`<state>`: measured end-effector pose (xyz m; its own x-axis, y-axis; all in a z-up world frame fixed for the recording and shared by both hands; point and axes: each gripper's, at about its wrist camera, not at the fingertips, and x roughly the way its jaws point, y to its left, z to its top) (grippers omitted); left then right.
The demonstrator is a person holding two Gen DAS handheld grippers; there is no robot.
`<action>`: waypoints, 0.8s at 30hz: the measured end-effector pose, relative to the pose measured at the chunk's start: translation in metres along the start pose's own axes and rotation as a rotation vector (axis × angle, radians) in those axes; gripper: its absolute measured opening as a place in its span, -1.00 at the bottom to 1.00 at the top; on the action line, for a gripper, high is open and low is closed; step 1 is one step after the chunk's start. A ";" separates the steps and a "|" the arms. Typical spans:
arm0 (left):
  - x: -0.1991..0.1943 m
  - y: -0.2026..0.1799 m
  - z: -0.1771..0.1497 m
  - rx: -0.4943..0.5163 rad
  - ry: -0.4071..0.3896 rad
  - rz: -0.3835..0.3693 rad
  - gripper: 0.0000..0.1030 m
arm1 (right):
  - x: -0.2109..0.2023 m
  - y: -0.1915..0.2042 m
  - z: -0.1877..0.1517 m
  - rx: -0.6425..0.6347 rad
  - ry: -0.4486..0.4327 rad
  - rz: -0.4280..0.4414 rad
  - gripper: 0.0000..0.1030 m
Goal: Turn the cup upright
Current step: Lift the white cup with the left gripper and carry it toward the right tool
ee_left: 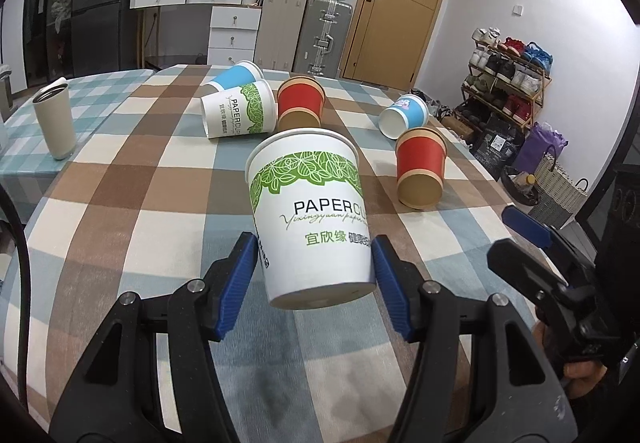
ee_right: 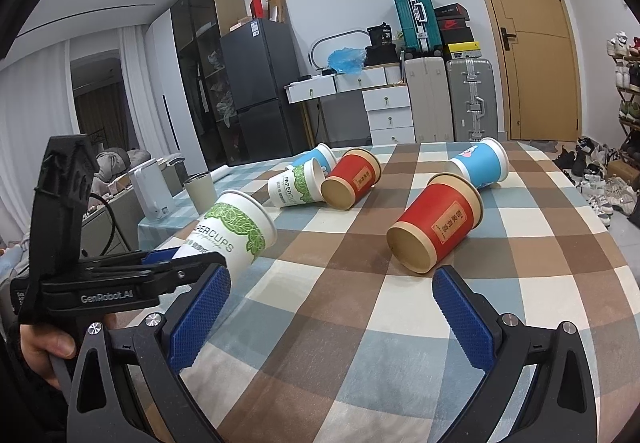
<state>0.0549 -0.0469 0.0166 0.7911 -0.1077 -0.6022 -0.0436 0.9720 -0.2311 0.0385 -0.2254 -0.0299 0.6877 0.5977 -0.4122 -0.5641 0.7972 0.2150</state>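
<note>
My left gripper (ee_left: 314, 275) is shut on a white paper cup with a green leaf band (ee_left: 310, 211), gripping it near its base and holding it above the checked tablecloth (ee_left: 120, 179), mouth tilted up and away. The same cup shows in the right wrist view (ee_right: 228, 231), held by the left gripper (ee_right: 180, 259). My right gripper (ee_right: 332, 307) is open and empty above the cloth, just short of a red cup (ee_right: 436, 221) that lies on its side. The right gripper shows at the right edge of the left wrist view (ee_left: 532, 239).
More cups lie on their sides: a white and green one (ee_left: 240, 109), a blue one behind it (ee_left: 236, 77), a red one (ee_left: 300, 103), another red one (ee_left: 422, 167) and a blue one (ee_left: 404, 115). A beige tumbler (ee_left: 54, 119) stands at the left. The table's right edge (ee_left: 492, 171) is close by.
</note>
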 end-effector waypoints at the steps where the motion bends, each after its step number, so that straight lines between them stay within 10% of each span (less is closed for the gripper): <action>1: -0.003 0.000 -0.002 0.000 -0.003 -0.001 0.10 | 0.000 0.000 0.000 -0.001 0.001 0.001 1.00; 24: -0.018 -0.026 -0.060 0.042 0.018 -0.012 0.10 | 0.000 0.004 -0.006 -0.017 0.024 0.001 1.00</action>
<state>0.0051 -0.0825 -0.0129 0.7800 -0.1229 -0.6136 -0.0085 0.9784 -0.2066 0.0339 -0.2227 -0.0346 0.6762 0.5957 -0.4335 -0.5722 0.7953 0.2002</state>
